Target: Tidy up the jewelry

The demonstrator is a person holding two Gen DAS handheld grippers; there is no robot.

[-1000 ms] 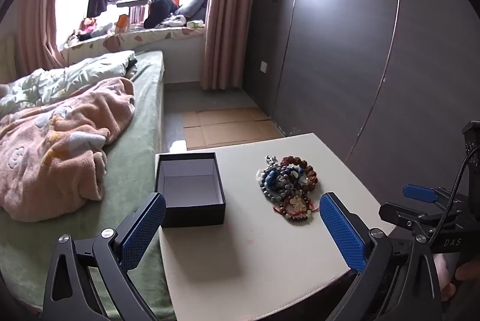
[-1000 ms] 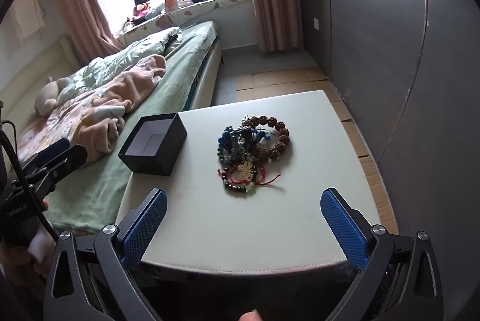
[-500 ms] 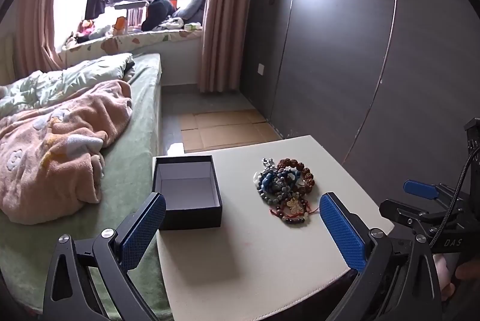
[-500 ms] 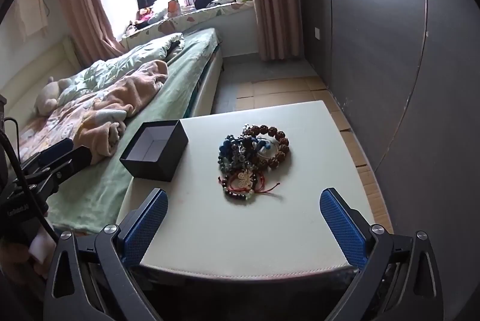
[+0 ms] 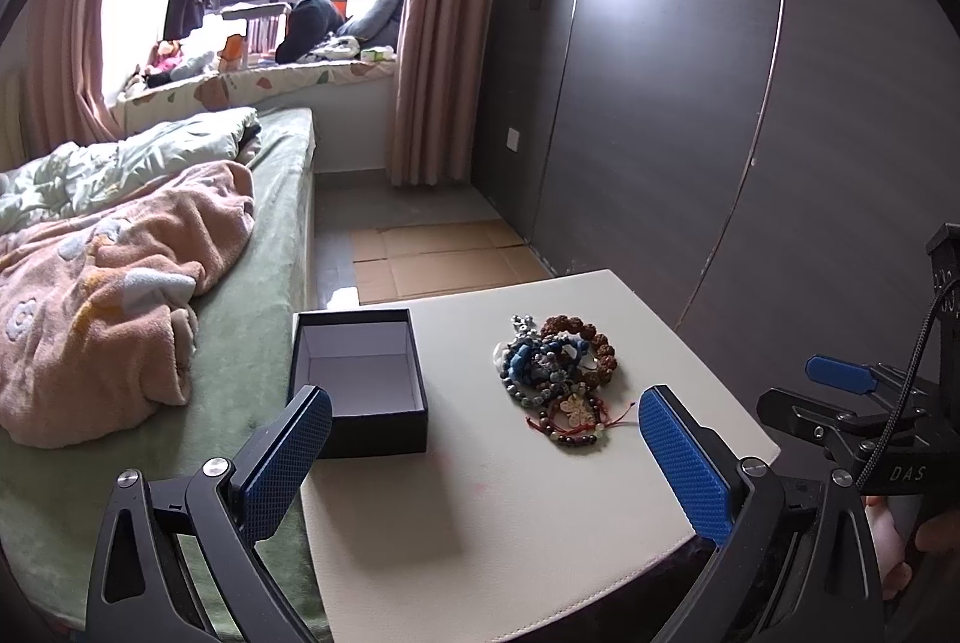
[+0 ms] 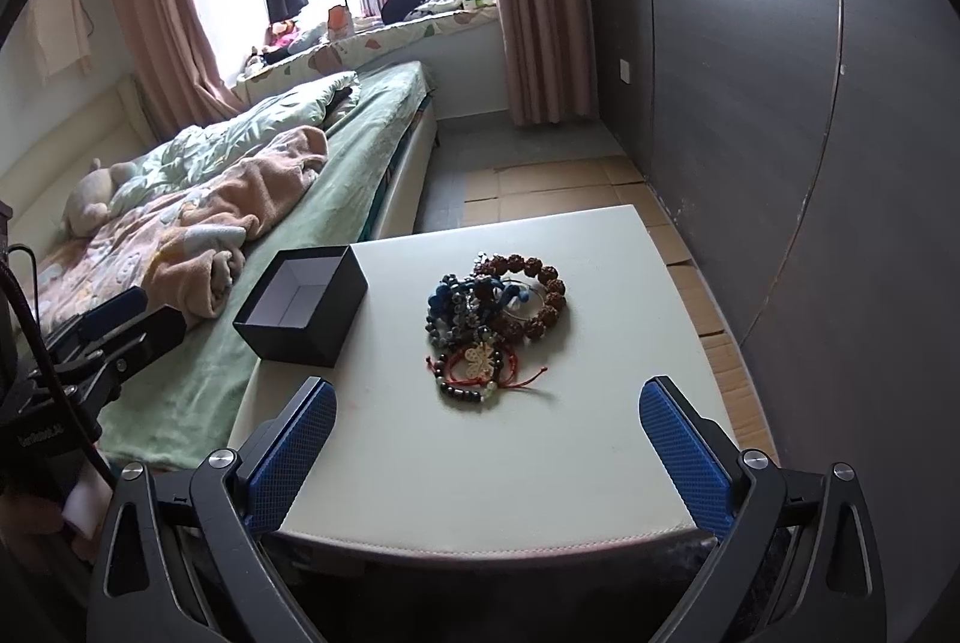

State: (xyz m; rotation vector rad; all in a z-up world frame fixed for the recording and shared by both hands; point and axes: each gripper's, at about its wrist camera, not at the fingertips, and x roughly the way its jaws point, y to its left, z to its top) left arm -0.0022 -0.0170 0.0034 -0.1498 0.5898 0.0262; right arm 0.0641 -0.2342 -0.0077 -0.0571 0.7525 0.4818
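A pile of bead bracelets [image 5: 558,379] [image 6: 495,322] lies on a white table [image 5: 528,511] [image 6: 480,463], with brown, blue and dark beads and a red cord. An open, empty black box [image 5: 360,385] [image 6: 303,307] stands to the pile's left at the table's left edge. My left gripper [image 5: 486,457] is open and empty, held above the table's near edge. My right gripper [image 6: 489,451] is open and empty, above the near edge, with the pile ahead between its fingers. The right gripper also shows at the right in the left wrist view [image 5: 840,379].
A bed with a green sheet [image 5: 240,331] and a pink blanket [image 5: 108,295] runs along the table's left side. A dark wall panel [image 5: 720,132] stands close on the right. Flat cardboard [image 5: 432,259] lies on the floor beyond the table.
Both grippers have drawn slightly back and up from the table, so the box and pile sit a little lower in view. Both stay open. Nothing on the table has moved.
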